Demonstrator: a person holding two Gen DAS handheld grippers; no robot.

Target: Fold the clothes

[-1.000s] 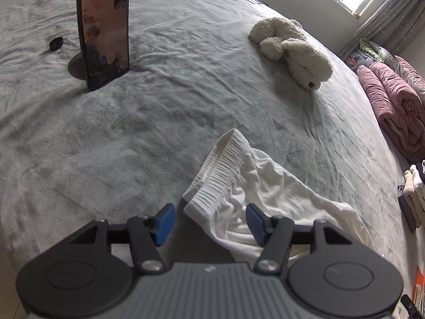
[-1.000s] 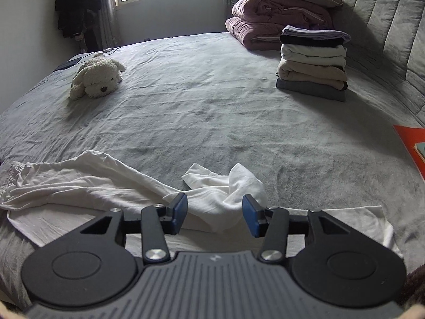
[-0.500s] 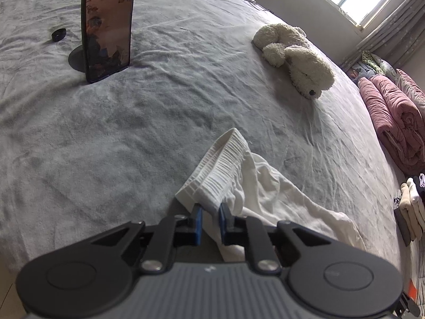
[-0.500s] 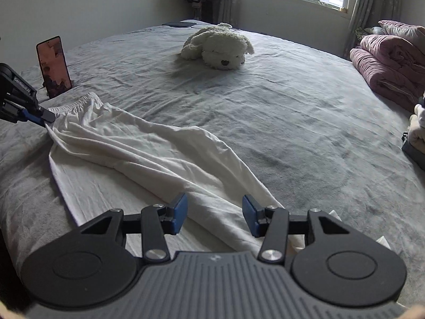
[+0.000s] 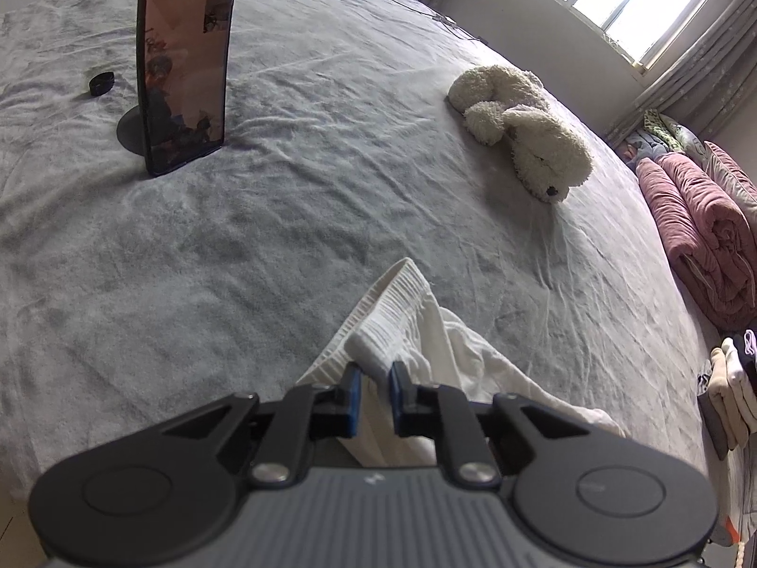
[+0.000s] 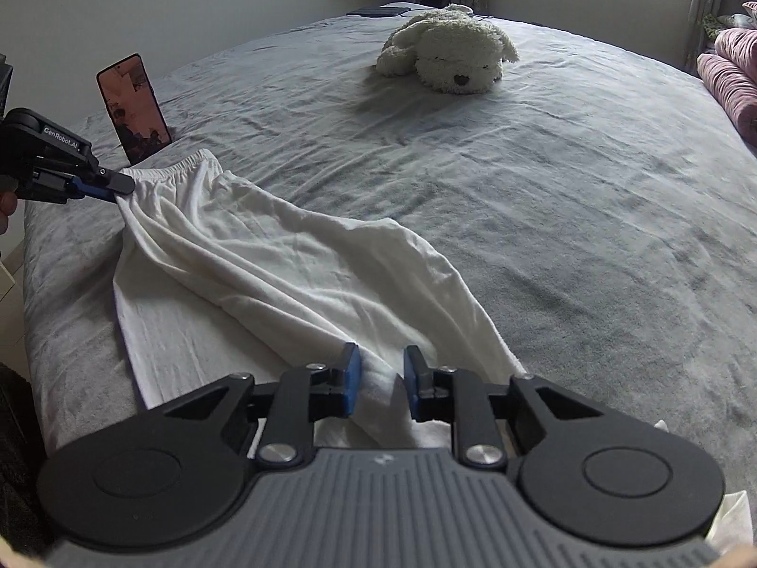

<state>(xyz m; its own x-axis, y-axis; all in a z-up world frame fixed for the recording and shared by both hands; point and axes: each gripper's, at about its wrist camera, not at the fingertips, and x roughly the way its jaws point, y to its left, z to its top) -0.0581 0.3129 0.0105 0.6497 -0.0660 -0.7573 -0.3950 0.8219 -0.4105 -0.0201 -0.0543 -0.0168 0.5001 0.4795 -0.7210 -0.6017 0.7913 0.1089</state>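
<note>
White trousers (image 6: pixel 293 274) lie stretched along the near side of the grey bed (image 6: pixel 591 199). Their ribbed waistband (image 5: pixel 397 307) is at the far left, and the legs run toward the right wrist camera. My left gripper (image 5: pixel 375 390) is shut on the waistband's corner and holds it slightly off the cover. The right wrist view shows that gripper (image 6: pixel 118 188) from the side, pinching the same corner. My right gripper (image 6: pixel 382 386) sits at the leg end. Its jaws are closing, with a bunched fold of the white leg cloth pinched between the blue pads.
A phone on a round stand (image 5: pixel 184 61) stands upright beyond the waistband, with a small black object (image 5: pixel 101 84) beside it. A plush dog (image 6: pixel 449 54) lies mid-bed. Rolled pink quilts (image 5: pixel 700 236) and a stack of folded clothes (image 5: pixel 728 397) are at the right. The bed edge drops off near the left gripper.
The left jaws closed on the waistband a second ago and have stayed shut. The right gripper swung left to the trouser leg, and its jaws narrowed onto the cloth.
</note>
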